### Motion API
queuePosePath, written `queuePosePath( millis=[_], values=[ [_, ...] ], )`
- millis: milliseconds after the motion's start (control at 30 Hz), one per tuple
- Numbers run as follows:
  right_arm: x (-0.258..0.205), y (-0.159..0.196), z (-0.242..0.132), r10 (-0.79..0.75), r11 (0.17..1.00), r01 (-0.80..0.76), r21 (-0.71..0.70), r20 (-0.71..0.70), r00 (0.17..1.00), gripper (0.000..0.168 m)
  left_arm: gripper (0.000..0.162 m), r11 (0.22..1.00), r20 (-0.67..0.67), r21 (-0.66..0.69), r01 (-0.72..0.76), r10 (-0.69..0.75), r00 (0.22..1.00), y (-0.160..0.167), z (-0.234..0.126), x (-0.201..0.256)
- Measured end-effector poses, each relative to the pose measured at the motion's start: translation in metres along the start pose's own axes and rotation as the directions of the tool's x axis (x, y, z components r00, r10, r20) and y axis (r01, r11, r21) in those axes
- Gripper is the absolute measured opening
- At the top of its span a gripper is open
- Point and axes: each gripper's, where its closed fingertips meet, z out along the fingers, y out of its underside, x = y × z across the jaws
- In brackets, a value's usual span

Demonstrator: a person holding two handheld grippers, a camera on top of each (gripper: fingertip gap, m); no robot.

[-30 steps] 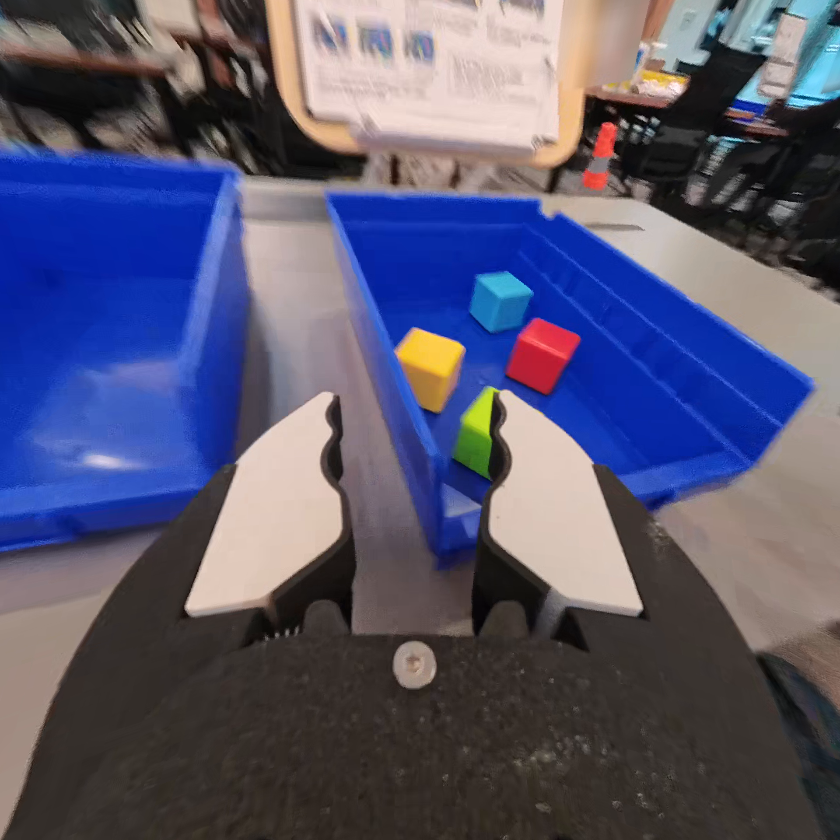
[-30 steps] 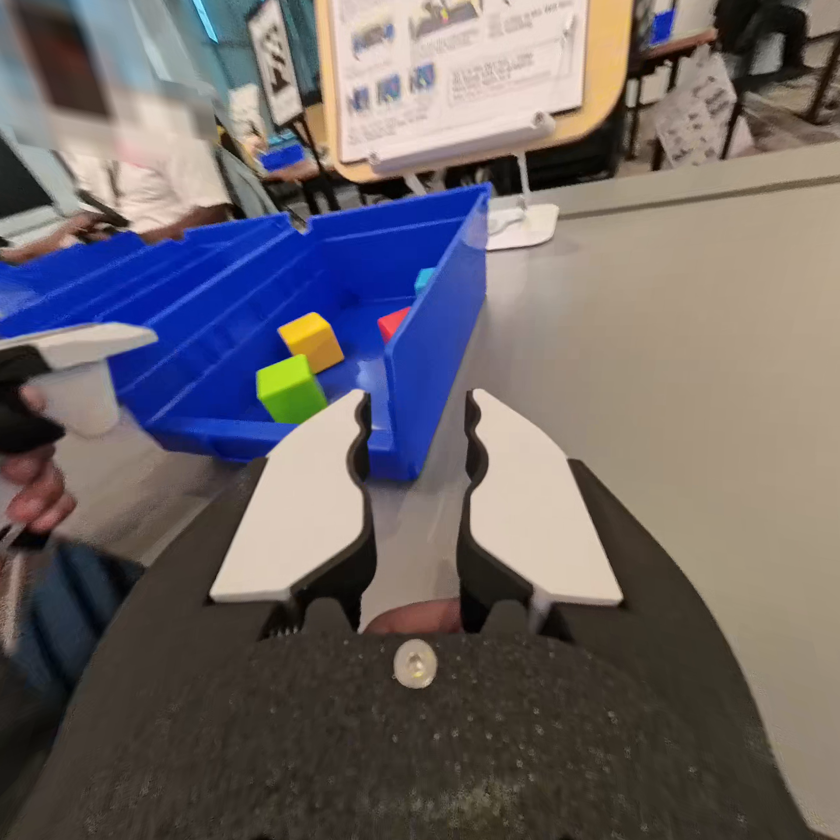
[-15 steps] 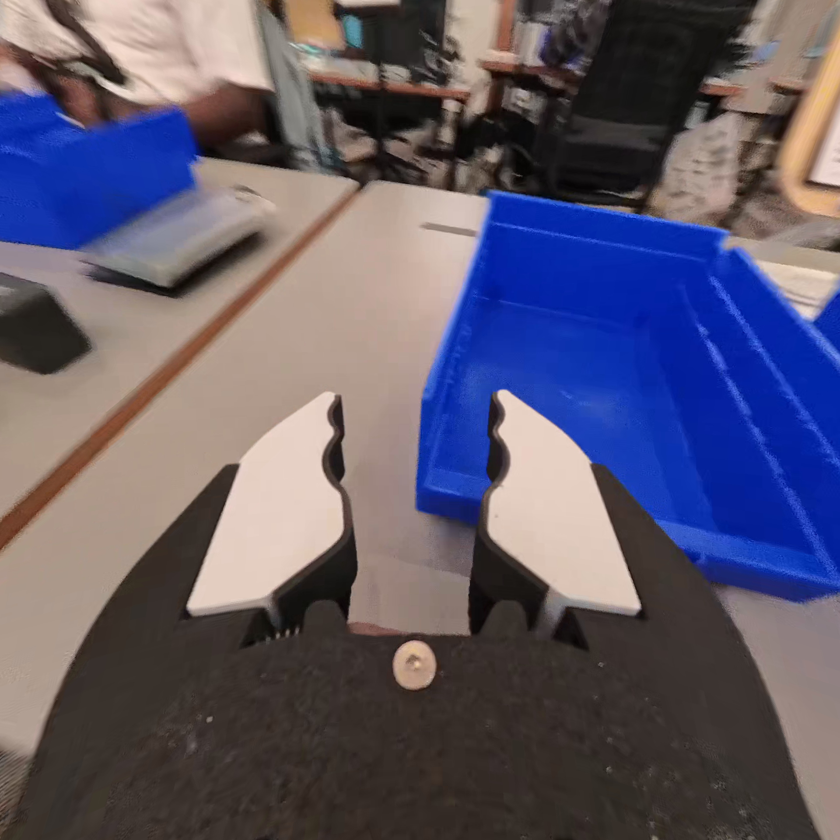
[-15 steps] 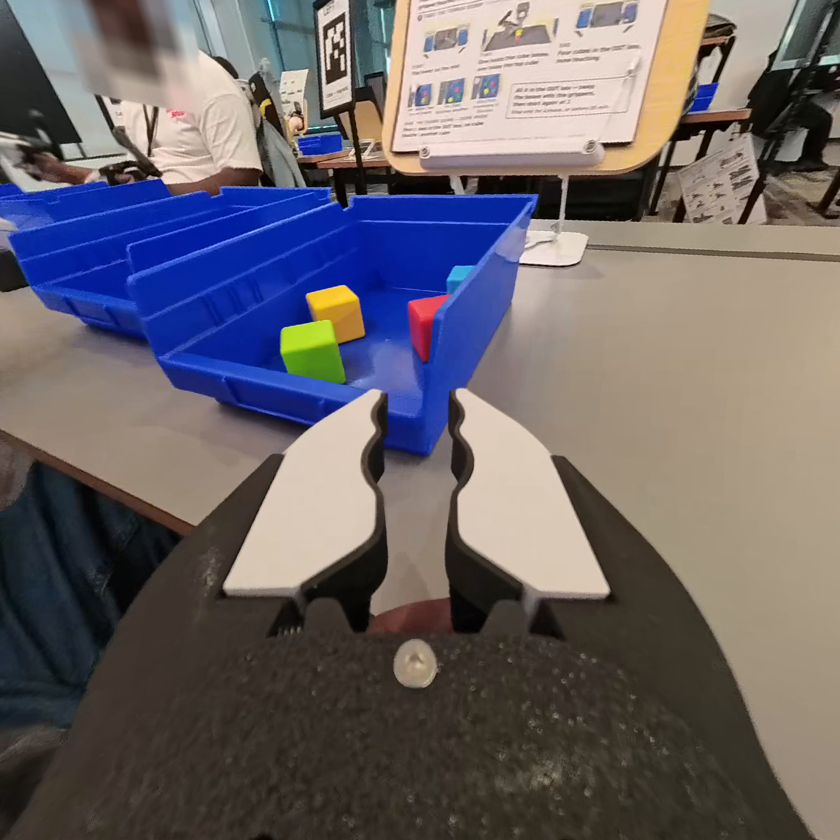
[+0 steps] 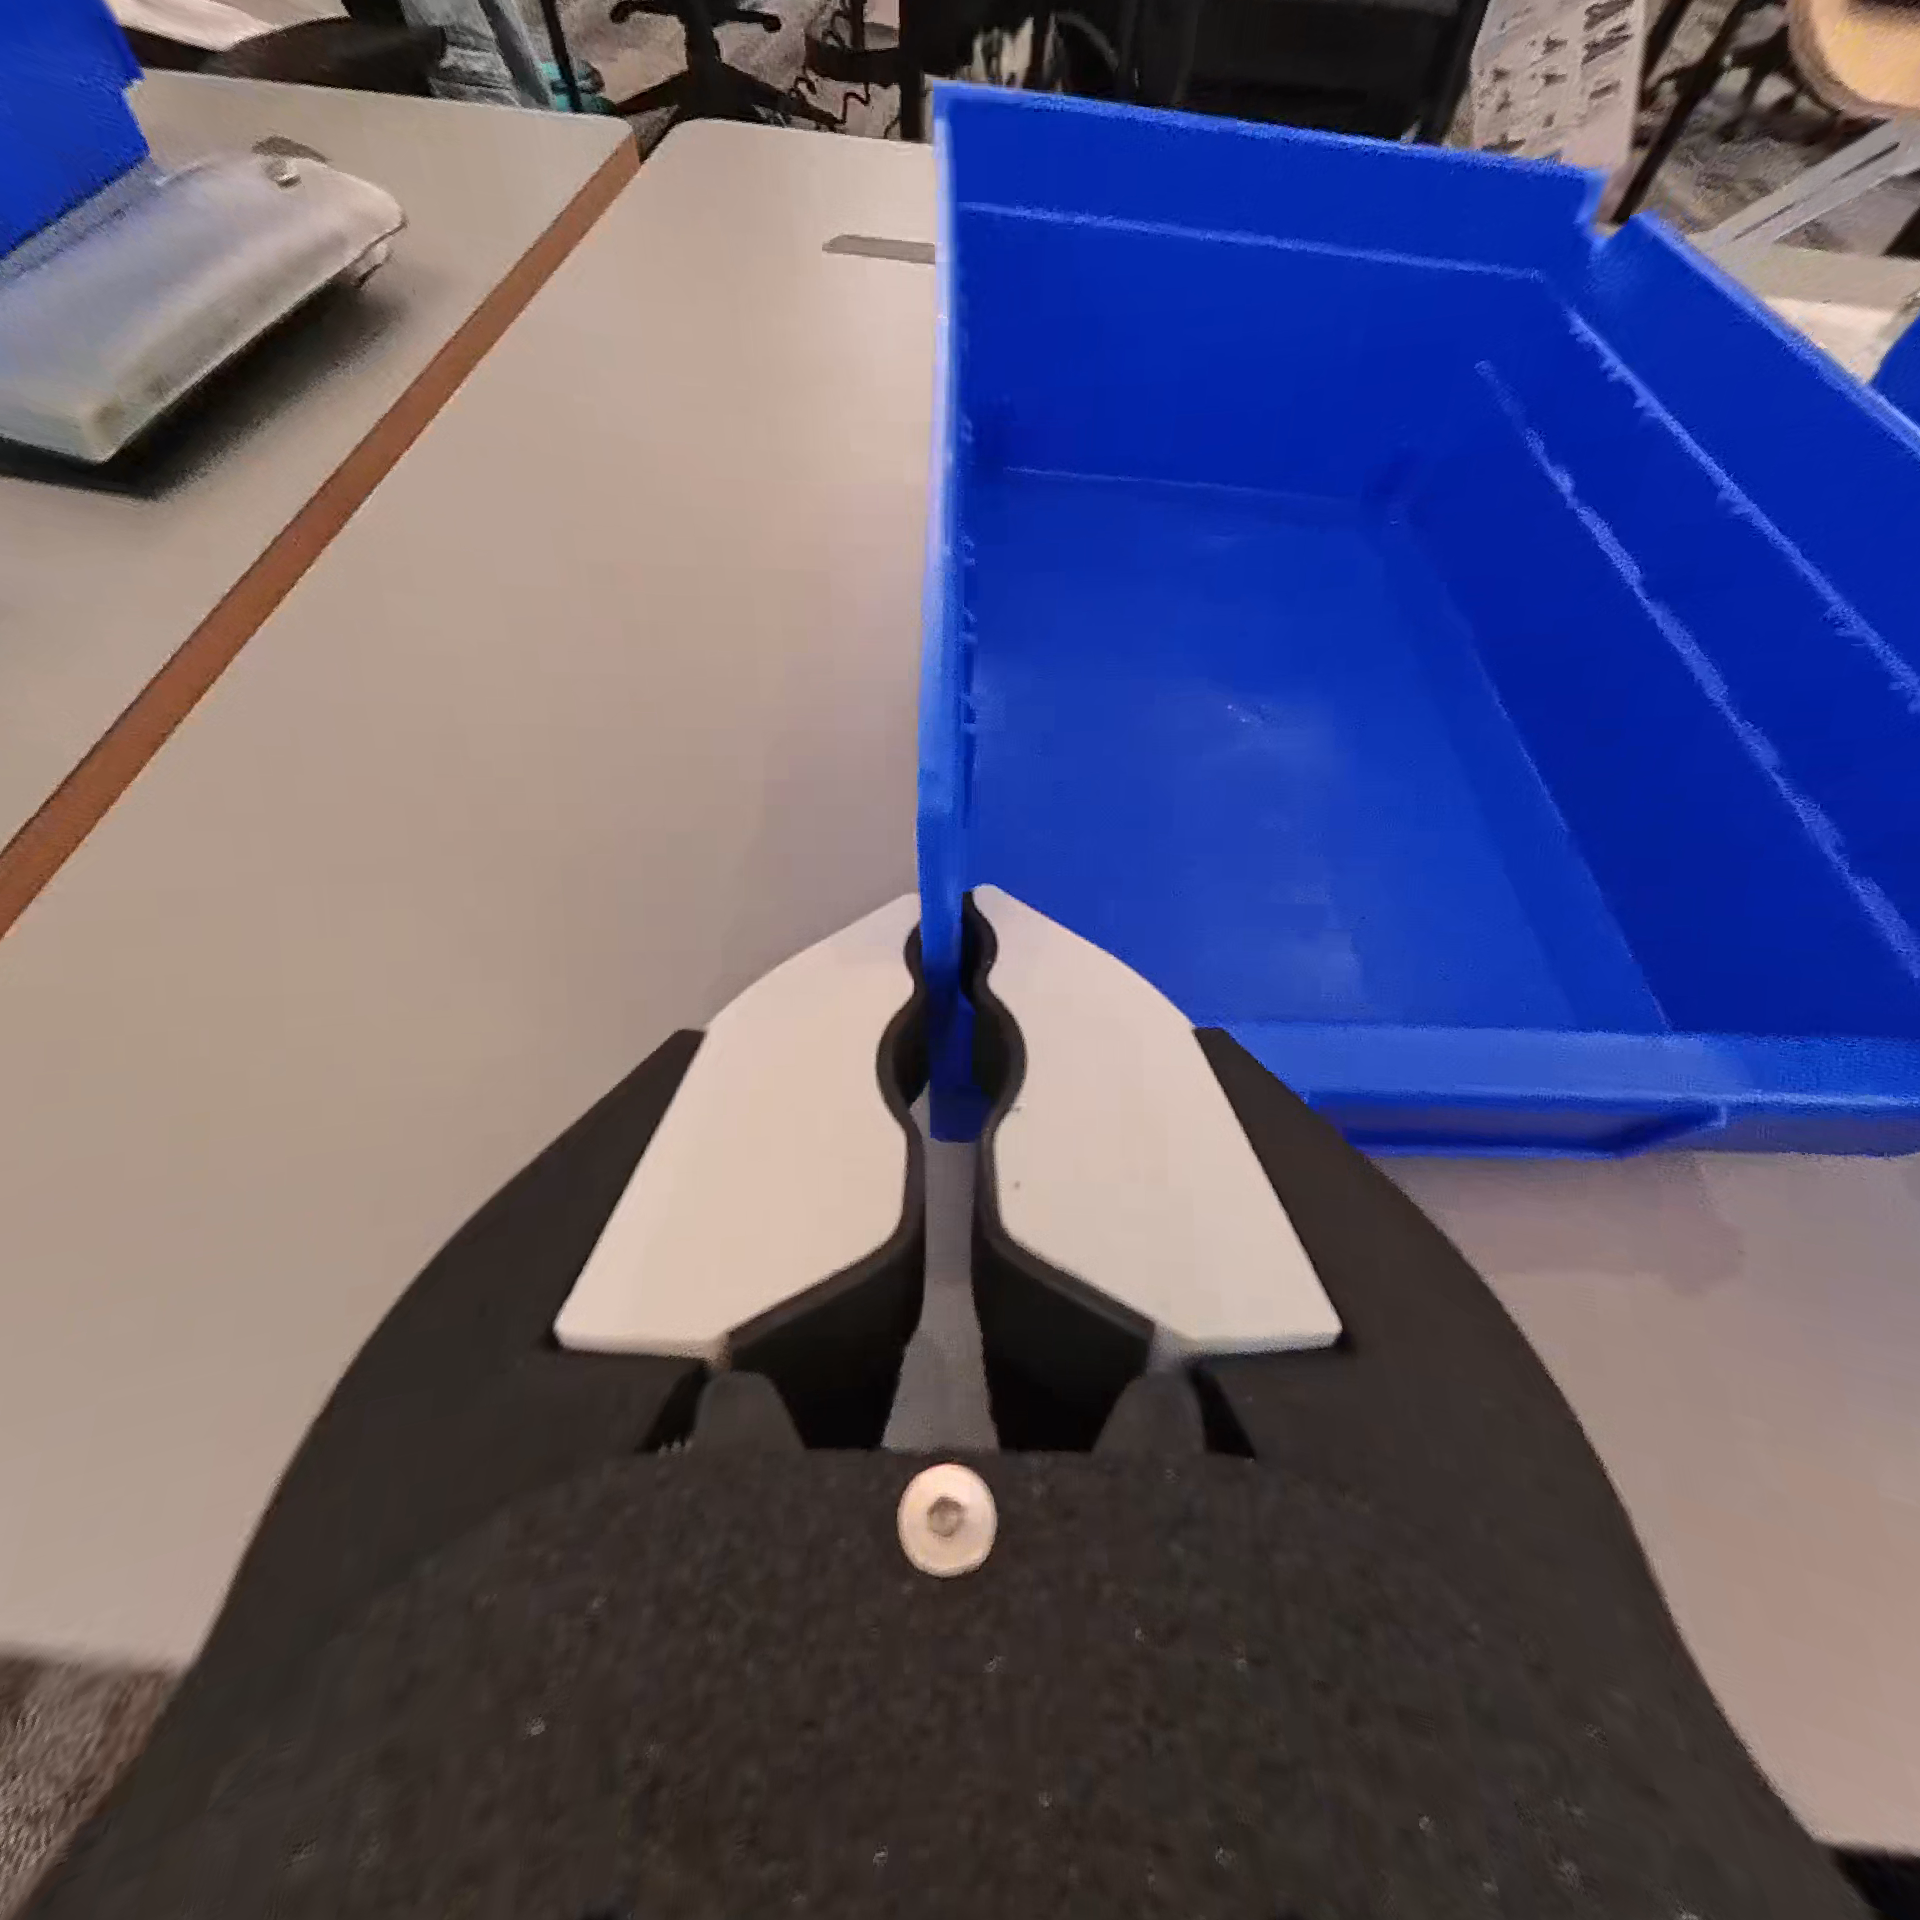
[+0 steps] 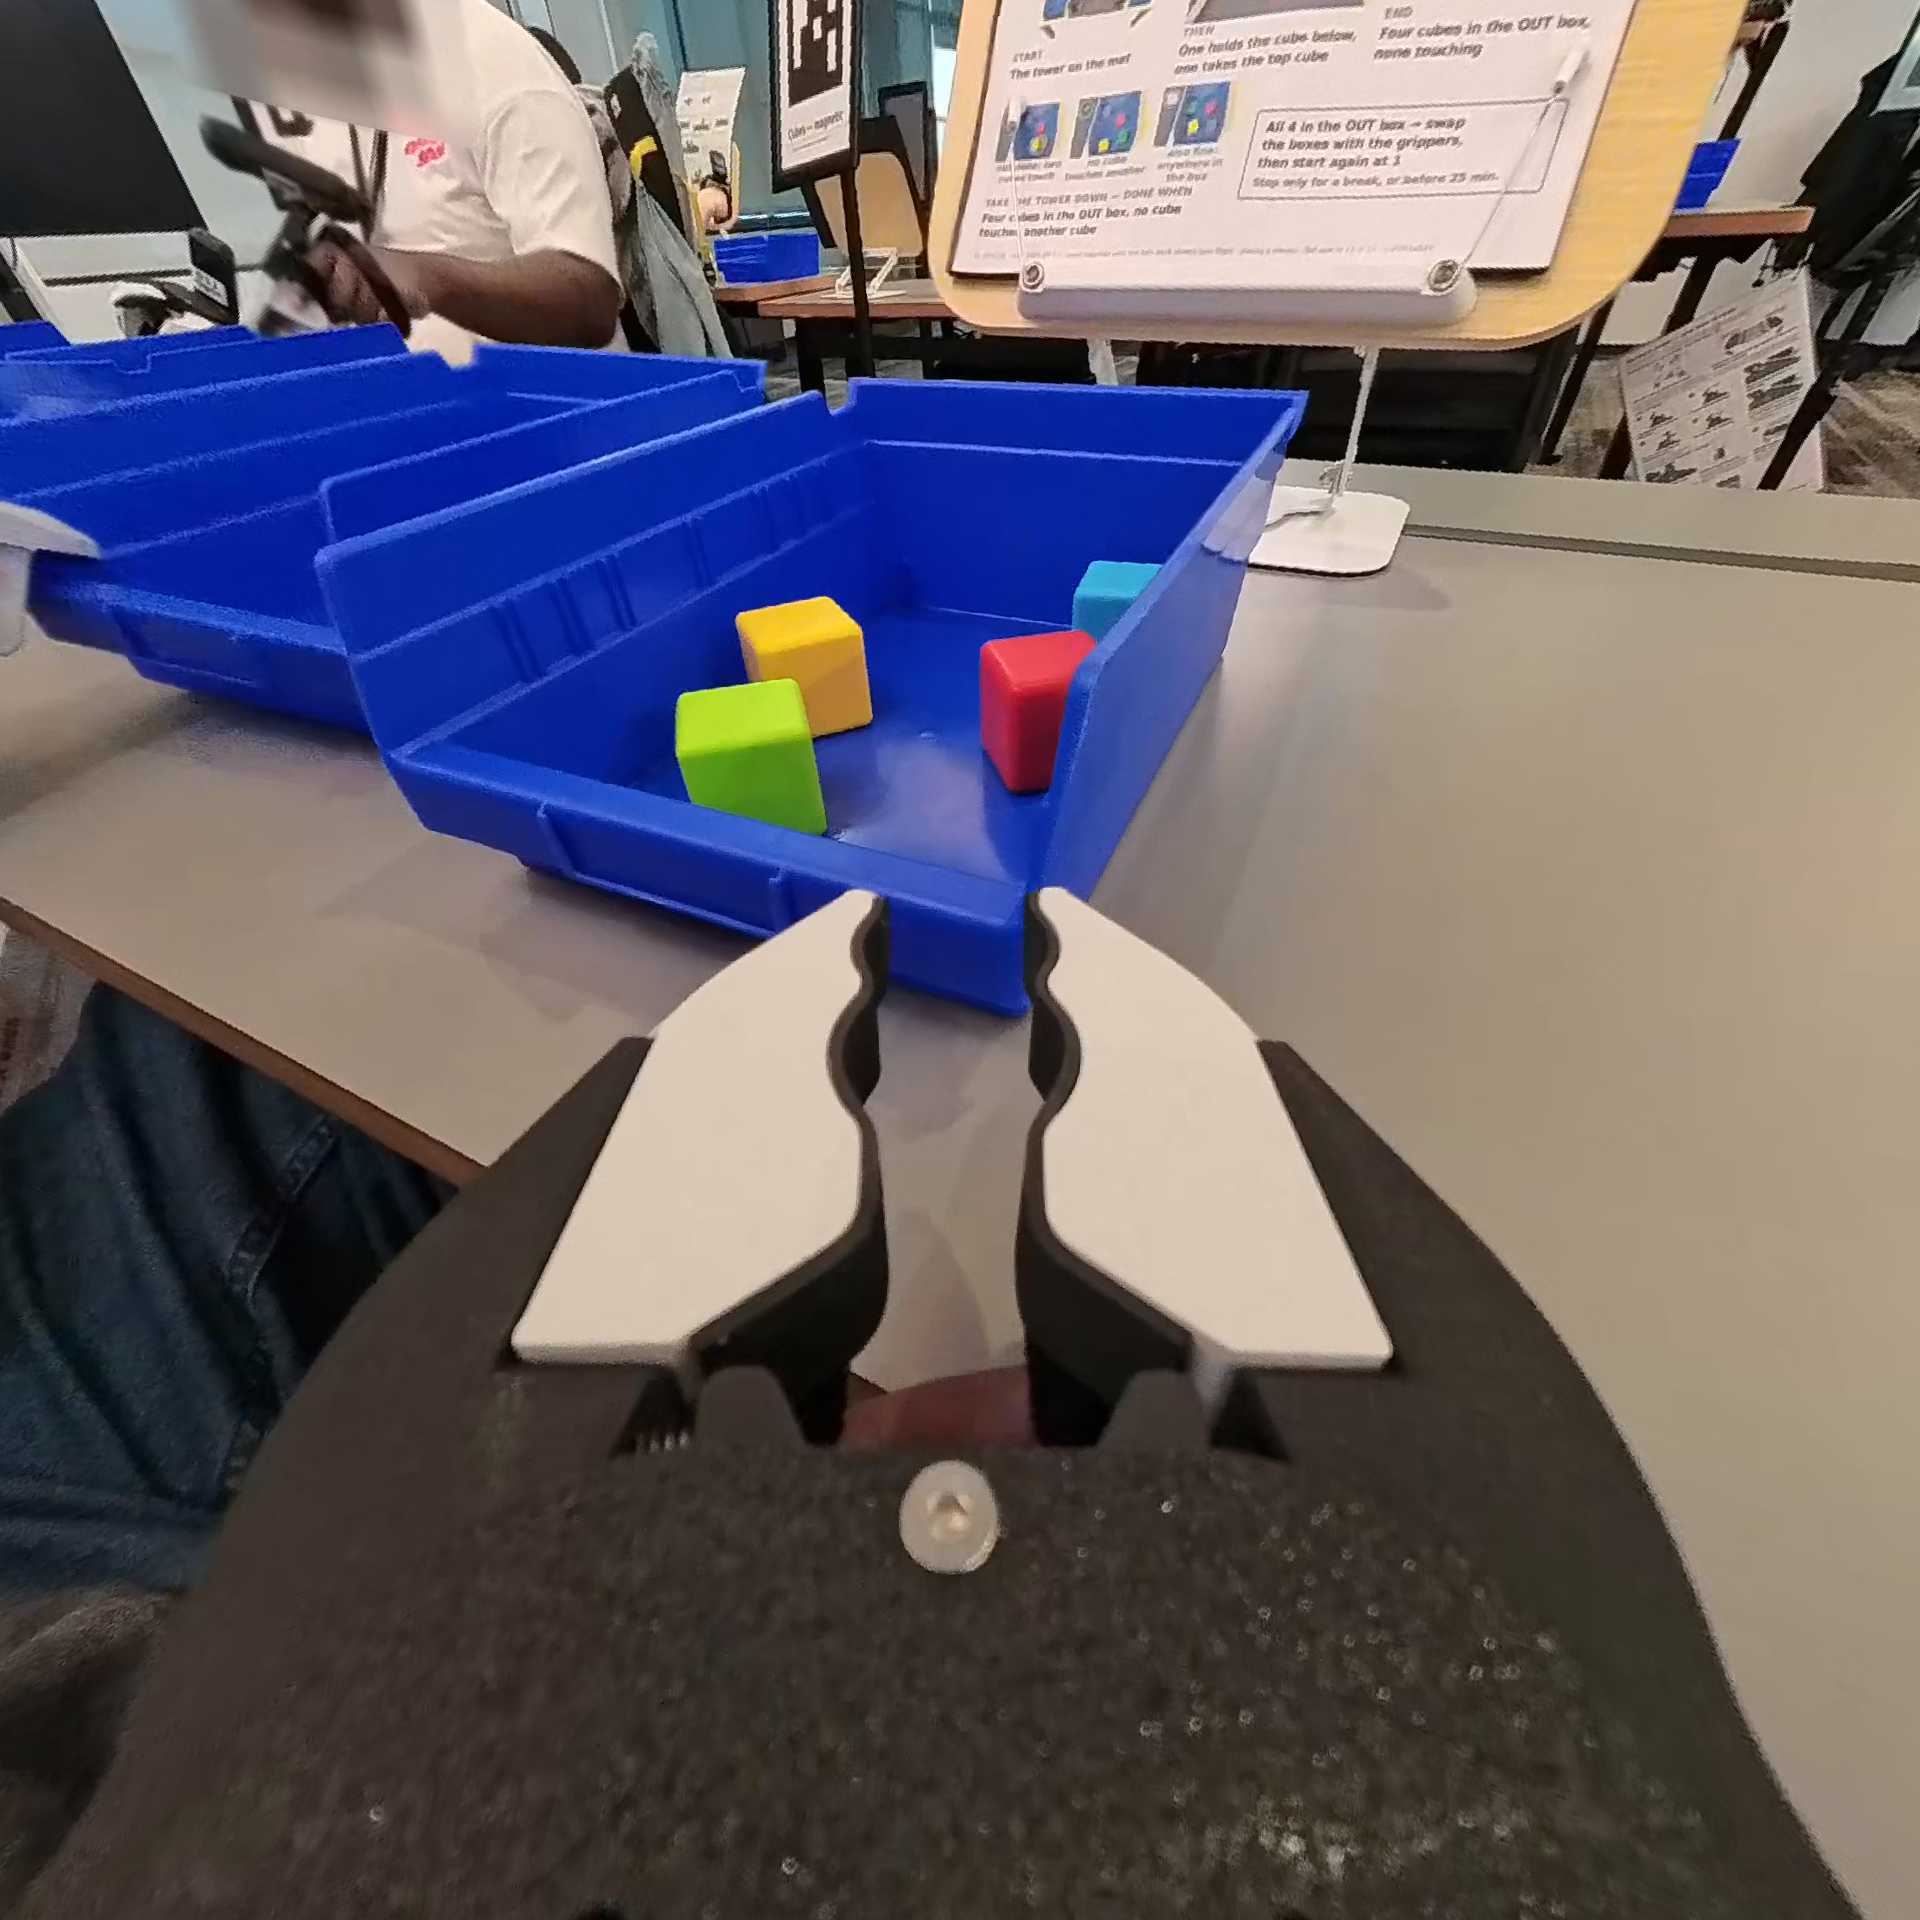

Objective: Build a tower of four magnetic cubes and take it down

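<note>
Four cubes lie apart in a blue bin (image 6: 582,821): green (image 6: 748,753), yellow (image 6: 805,660), red (image 6: 1023,707) and light blue (image 6: 1112,597), the last partly hidden by the bin's right wall. My right gripper (image 6: 956,914) is open and empty, just in front of this bin's near right corner. My left gripper (image 5: 945,920) is shut on the left wall (image 5: 951,623) of a second, empty blue bin (image 5: 1299,727), at its near left corner. That empty bin (image 6: 208,499) stands left of the cube bin.
A sign board on a stand (image 6: 1278,156) is behind the cube bin, its base (image 6: 1330,530) on the grey table. A person in a white shirt (image 6: 468,187) is at the back left. A neighbouring table holds a grey padded object (image 5: 177,301). The table's front edge (image 6: 260,1049) is at my left.
My left gripper swung left from the cube bin to the empty bin and closed on its left wall. My right gripper narrowed a little and came nearer the cube bin's corner.
</note>
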Motion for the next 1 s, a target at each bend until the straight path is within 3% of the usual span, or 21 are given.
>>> queuePosePath(
  millis=[200,300,500,633,733,833,1000],
  values=[
    [-0.03,0.005,0.005,-0.022,0.999,0.024,-0.029,0.068,0.997,0.025,0.001,0.999,0.073,0.019,0.044,-0.046,0.996,0.022,-0.054,0.007],
    [-0.083,0.009,0.018,0.054,0.996,-0.039,-0.08,0.199,0.979,0.032,0.002,0.997,0.092,0.022,0.08,-0.081,0.992,0.041,-0.076,0.013],
    [-0.202,-0.002,0.049,0.002,0.992,0.048,-0.12,0.387,0.922,0.043,0.002,0.995,0.117,0.042,0.092,-0.097,0.988,0.066,-0.117,0.021],
    [-0.232,-0.002,0.075,-0.025,0.988,0.073,-0.14,0.32,0.947,0.053,0.002,0.993,0.141,0.072,0.094,-0.103,0.985,0.078,-0.141,0.022],
    [-0.249,0.002,0.088,0.007,0.983,0.052,-0.177,0.319,0.948,0.044,0.002,0.995,0.161,0.087,0.04,-0.053,0.986,0.081,-0.152,0.029],
    [-0.232,-0.017,0.092,0.013,0.994,0.008,-0.106,0.2,0.98,0.008,0.002,0.983,0.206,0.176,-0.048,0.011,0.978,0.065,-0.167,0.035],
    [-0.218,-0.065,0.075,0.011,0.998,-0.02,0.065,0.134,0.991,0.005,0.002,0.926,0.244,0.353,-0.137,0.051,0.969,0.014,-0.195,0.054]
  ],
)
